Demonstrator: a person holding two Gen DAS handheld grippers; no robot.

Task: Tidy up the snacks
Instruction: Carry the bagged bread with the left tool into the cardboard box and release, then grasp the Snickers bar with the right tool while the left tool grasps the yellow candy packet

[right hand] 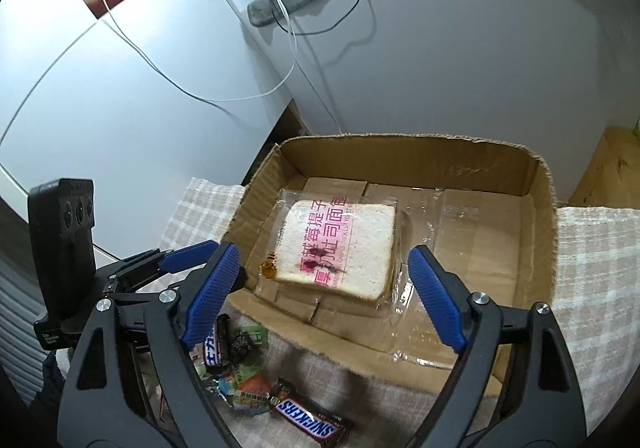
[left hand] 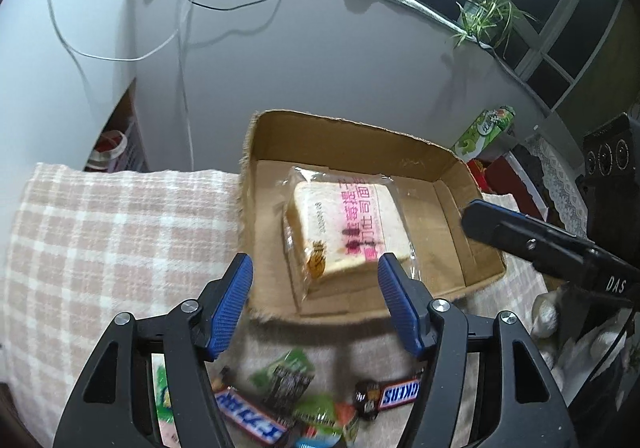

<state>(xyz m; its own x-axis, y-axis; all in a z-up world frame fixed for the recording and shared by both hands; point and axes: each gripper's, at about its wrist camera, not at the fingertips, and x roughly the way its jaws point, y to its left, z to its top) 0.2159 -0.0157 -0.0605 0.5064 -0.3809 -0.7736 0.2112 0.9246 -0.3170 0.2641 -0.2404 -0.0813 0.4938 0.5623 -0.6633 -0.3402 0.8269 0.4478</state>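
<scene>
A wrapped slice of toast bread (left hand: 340, 232) (right hand: 340, 248) with pink print lies flat on the floor of a shallow cardboard box (left hand: 344, 135) (right hand: 400, 151). My left gripper (left hand: 316, 280) hovers open at the box's near edge, nothing between its blue pads. My right gripper (right hand: 322, 268) is open too, above the near edge, the bread beyond its fingers and untouched. Below both grippers, loose snacks lie on the checked cloth: Snickers bars (left hand: 398, 394) (right hand: 310, 420) and green packets (left hand: 286, 372) (right hand: 250, 336). The right gripper's finger (left hand: 520, 236) shows at the right of the left wrist view.
The box sits on a pink-and-white checked cloth (left hand: 100, 232) (right hand: 592, 268). Behind it is a white wall with hanging cables (left hand: 186, 59). A green carton (left hand: 484, 127) and a dark speaker (left hand: 610, 151) stand at the right. The left gripper's camera housing (right hand: 64, 240) is at the left of the right wrist view.
</scene>
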